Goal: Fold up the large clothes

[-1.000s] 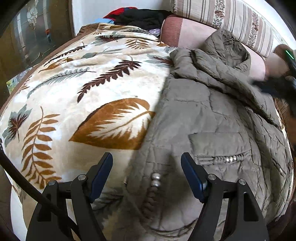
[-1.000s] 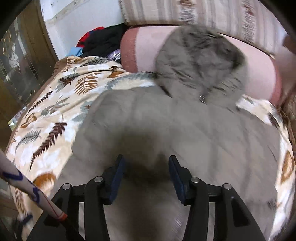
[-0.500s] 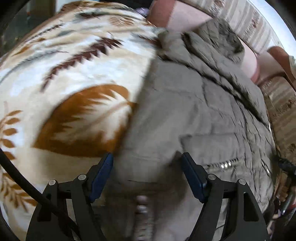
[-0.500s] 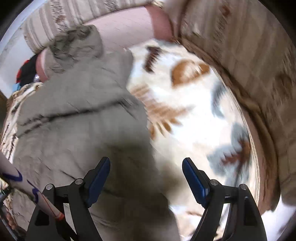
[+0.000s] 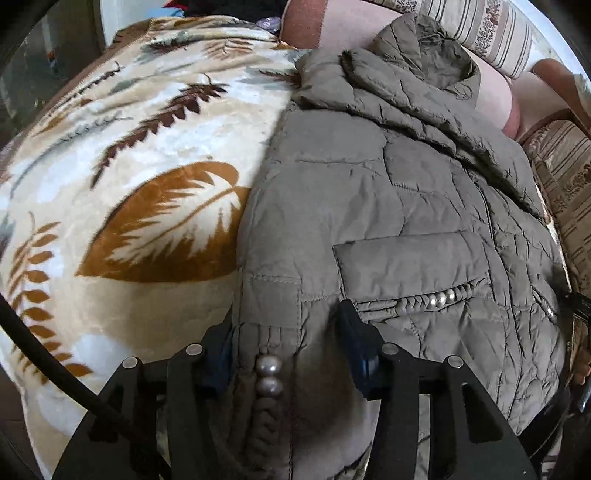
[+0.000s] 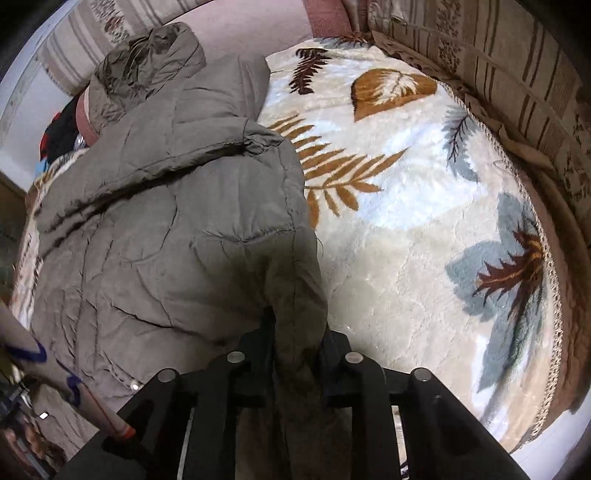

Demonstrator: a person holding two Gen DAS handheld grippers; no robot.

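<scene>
- Two tools pinch the olive quilted jacket [image 5: 406, 206] (hood towards the cushions), which lies on the leaf-print blanket [image 5: 140, 177].
- Left tool [image 5: 288, 347] has just been closing on the beaded hem corner.
- Right tool [image 6: 295, 350] has just clamped the opposite hem edge.

Leaf-print blanket [image 5: 122, 192], striped cushions [image 5: 484, 33]

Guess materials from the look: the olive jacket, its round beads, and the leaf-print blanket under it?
Jacket: likely thin woven synthetic shell over padding; matte with faint sheen, quilted stitch lines, fine crinkles.
Beads: pearl-like, glossy silvery; plastic or glass, cannot tell.
Blanket: plush fleece-type pile, probably synthetic; fuzzy nap with soft shine.
</scene>
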